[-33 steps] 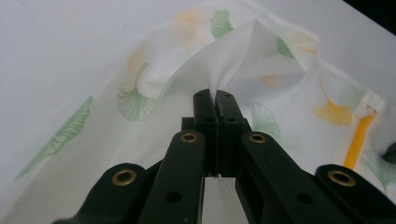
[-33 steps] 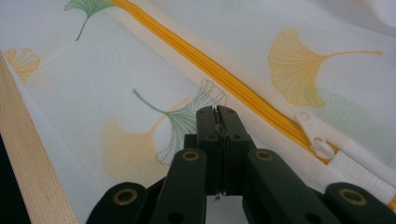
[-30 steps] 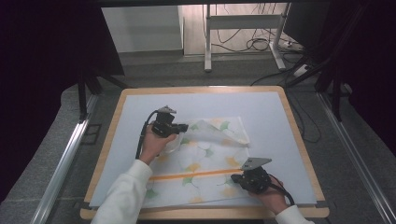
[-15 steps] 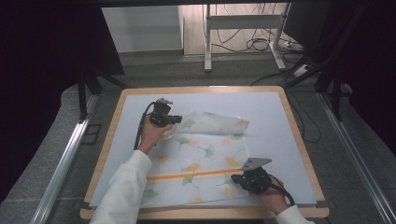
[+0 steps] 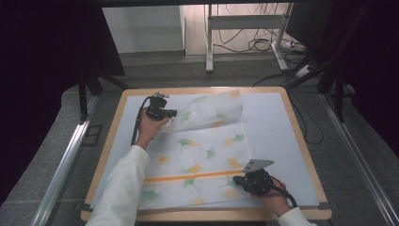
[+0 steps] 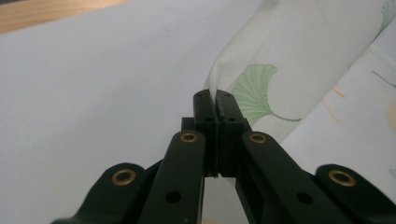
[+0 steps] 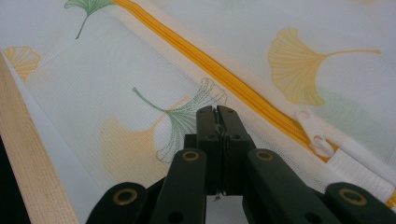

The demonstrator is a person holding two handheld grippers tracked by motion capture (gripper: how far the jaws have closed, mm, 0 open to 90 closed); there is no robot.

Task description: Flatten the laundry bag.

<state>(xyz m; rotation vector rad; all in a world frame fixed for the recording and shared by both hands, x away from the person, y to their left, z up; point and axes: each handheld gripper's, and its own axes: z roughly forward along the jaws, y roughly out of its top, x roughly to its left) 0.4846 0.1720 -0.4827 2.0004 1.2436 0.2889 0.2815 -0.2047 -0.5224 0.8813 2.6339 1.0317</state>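
The left gripper, clamped on the mesh bag, has been drawn toward twelve o'clock (unfolding its flap); the right gripper is kept pinching the bag's near edge; bare table lies at three o'clock.

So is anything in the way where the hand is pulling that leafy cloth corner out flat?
Nothing visible is. The left gripper is shut on the folded-over corner of the leaf-print cloth, and the pale table surface around that fold is bare out to the wooden rim. The right gripper is shut on the cloth's near edge.

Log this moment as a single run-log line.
work: unfolding mesh bag | left gripper: shut on bag's far corner | right gripper: shut on mesh near orange zipper | surface: table
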